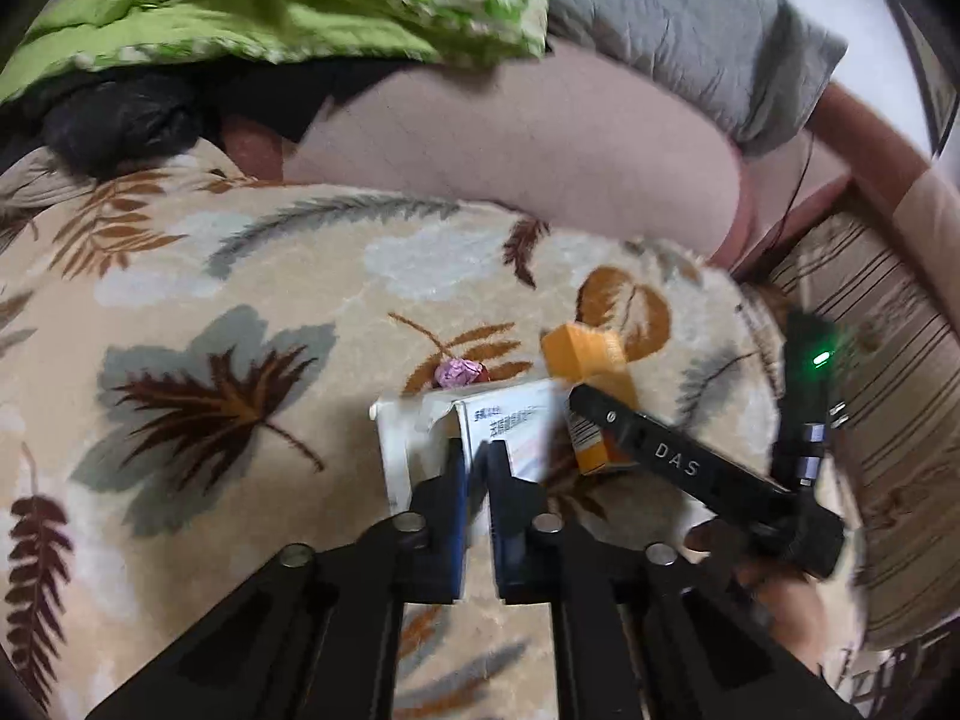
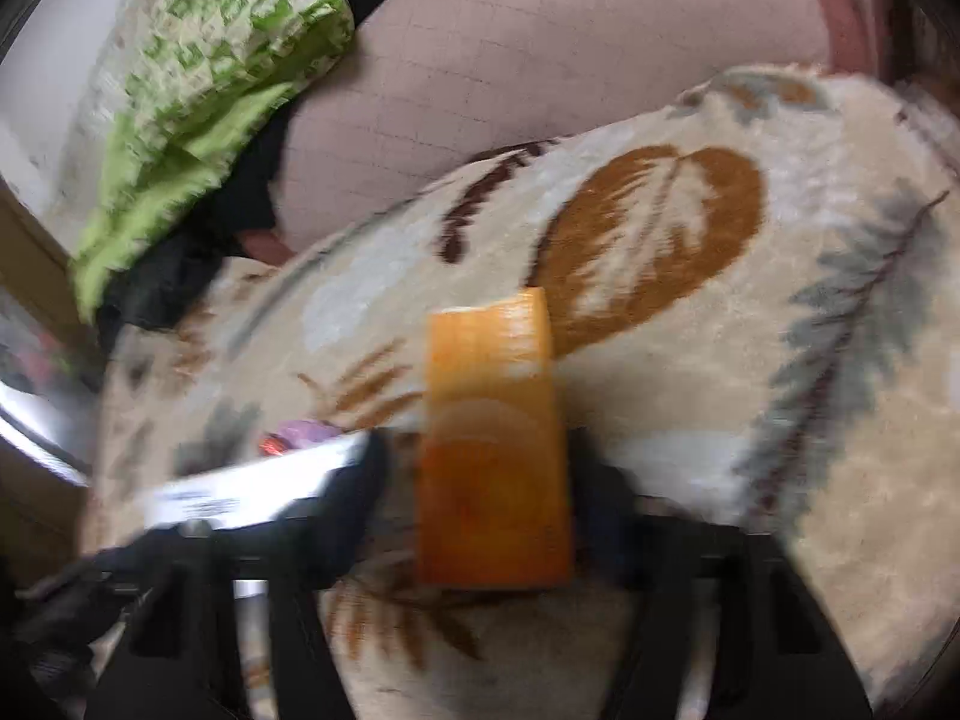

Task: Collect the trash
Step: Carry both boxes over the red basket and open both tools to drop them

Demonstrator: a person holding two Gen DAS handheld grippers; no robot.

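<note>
While both grippers are down on the leaf-patterned blanket (image 1: 240,276), we judge the collecting to be at its pick-up stage, with nothing carried off yet. Our left gripper (image 1: 477,468) has its jaws drawn almost fully together, pinching the near edge of a white carton (image 1: 516,420) whose torn flap stands open on its left side. The carton seems to rest on the blanket, not lifted clear.

Just right of it lies an orange box (image 1: 591,360), and our right gripper (image 2: 480,474) straddles that box, one finger on each side. The right wrist view is blurred, so we cannot tell whether the pads press on the box or stand just off it; the jaws are about as wide as the box itself.

Beyond the white carton, on its far side, a small crumpled pink wrapper (image 1: 459,372) sits on the blanket, touched by neither gripper. No bin or bag for the trash shows in either view.

So, as we read it, two pieces are being taken up at once, the wrapper is left to fetch, and all three have yet to go into a container. A green patterned quilt (image 1: 288,6) and a pinkish pillow (image 1: 510,144) lie at the far side, which we take to be bedding, not trash.
</note>
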